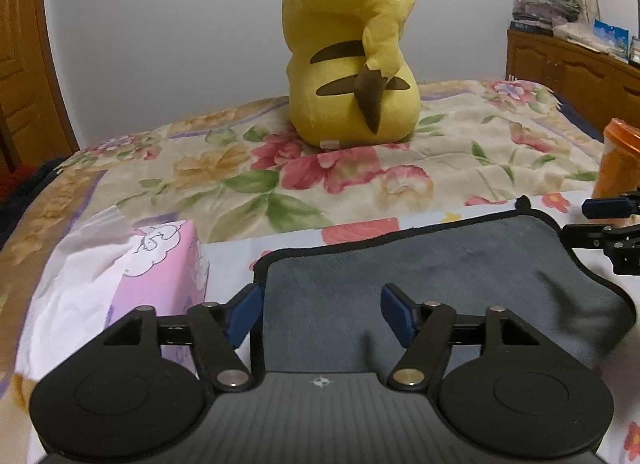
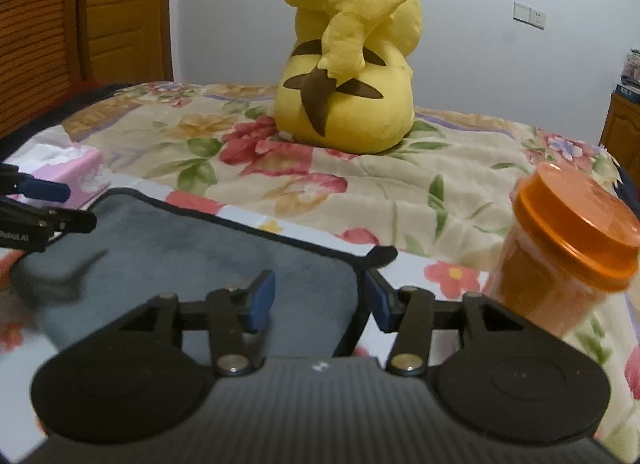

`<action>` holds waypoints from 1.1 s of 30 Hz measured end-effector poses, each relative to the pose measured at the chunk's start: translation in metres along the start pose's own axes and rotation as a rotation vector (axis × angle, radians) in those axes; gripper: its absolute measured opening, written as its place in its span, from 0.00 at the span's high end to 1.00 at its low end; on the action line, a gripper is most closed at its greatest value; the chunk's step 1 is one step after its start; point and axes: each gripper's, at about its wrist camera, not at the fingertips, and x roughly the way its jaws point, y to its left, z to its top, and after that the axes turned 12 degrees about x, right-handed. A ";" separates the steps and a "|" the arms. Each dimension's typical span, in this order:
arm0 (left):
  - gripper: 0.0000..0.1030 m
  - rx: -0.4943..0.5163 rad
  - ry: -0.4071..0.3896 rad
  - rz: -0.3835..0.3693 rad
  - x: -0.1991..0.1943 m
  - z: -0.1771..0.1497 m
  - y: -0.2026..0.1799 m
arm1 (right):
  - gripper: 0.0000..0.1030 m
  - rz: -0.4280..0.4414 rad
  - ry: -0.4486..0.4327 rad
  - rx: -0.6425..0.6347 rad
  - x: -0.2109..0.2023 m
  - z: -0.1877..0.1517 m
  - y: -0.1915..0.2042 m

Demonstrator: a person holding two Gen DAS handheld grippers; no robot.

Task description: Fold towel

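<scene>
Left gripper [image 1: 322, 314] and right gripper [image 2: 320, 300], both spread wide, straddle the grey towel's [image 1: 420, 264] side edges; tissue box [image 1: 168, 264] left, orange jar [image 2: 560, 260] right, yellow plush [image 1: 348, 56] beyond on floral bedspread [image 1: 460, 152].

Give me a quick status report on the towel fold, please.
Left gripper and right gripper open, straddling grey towel side edges. Towel flat, unfolded. Orange jar close right, tissue box close left.

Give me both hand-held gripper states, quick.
Left hand-held gripper: open, straddling the grey towel's left edge, holding nothing.
Right hand-held gripper: open, straddling the towel's right edge, holding nothing.
</scene>
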 end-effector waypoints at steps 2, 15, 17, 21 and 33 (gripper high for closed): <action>0.29 0.004 0.006 0.002 -0.007 -0.001 -0.003 | 0.39 -0.003 -0.002 -0.001 -0.009 0.000 0.002; 0.11 0.031 0.010 -0.001 -0.059 -0.007 -0.013 | 0.11 -0.002 -0.044 0.043 -0.065 0.006 0.008; 0.09 0.035 0.009 -0.004 -0.066 -0.008 -0.015 | 0.11 0.002 -0.055 0.042 -0.073 0.007 0.009; 0.04 0.034 -0.002 -0.006 -0.081 -0.012 -0.019 | 0.00 0.002 -0.065 0.043 -0.085 0.007 0.013; 0.00 0.064 -0.013 0.004 -0.122 -0.020 -0.033 | 0.00 0.009 -0.068 0.037 -0.116 0.002 0.026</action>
